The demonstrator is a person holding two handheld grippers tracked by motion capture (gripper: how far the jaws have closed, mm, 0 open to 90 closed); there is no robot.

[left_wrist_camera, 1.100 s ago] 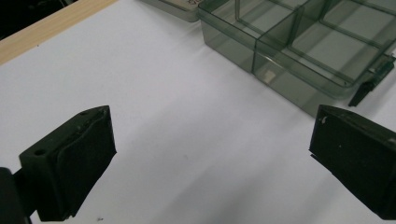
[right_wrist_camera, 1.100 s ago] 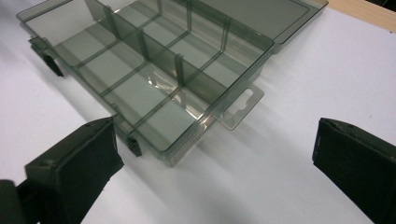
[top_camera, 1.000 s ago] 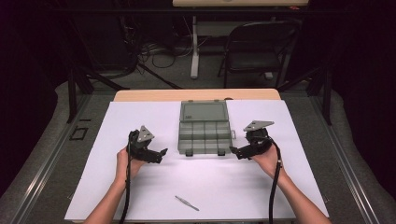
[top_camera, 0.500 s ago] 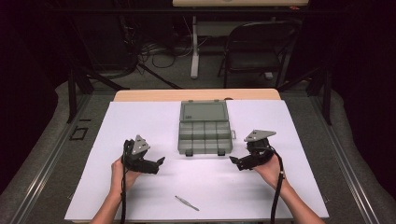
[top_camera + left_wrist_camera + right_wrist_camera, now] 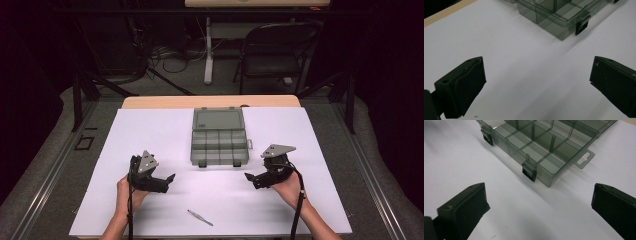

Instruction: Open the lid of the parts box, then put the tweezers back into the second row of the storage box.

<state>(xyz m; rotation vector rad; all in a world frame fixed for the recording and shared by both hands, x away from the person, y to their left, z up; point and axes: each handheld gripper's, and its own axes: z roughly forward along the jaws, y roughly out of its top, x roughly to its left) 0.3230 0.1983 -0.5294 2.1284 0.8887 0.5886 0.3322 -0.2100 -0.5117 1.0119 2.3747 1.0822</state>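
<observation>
A smoky clear plastic organiser box (image 5: 219,136) lies open in the middle of the white table sheet (image 5: 165,130), its lid folded back and its compartments looking empty. My left gripper (image 5: 169,181) hovers left of and nearer than the box, open, with nothing between its jaws. One corner of the box (image 5: 554,17) with a black latch (image 5: 582,25) lies ahead in the left gripper view (image 5: 536,85). My right gripper (image 5: 249,178) is open to the box's near right. Two black latches (image 5: 529,171) face it in the right gripper view (image 5: 539,206).
A small slim metal tool (image 5: 200,217) lies on the sheet near the front edge, between my two hands. Behind the table stand a dark folding chair (image 5: 277,50) and a desk leg with cables on the floor.
Both grippers have drawn back from the box toward the front edge and apart from it. The box and the slim tool have stayed in place.
</observation>
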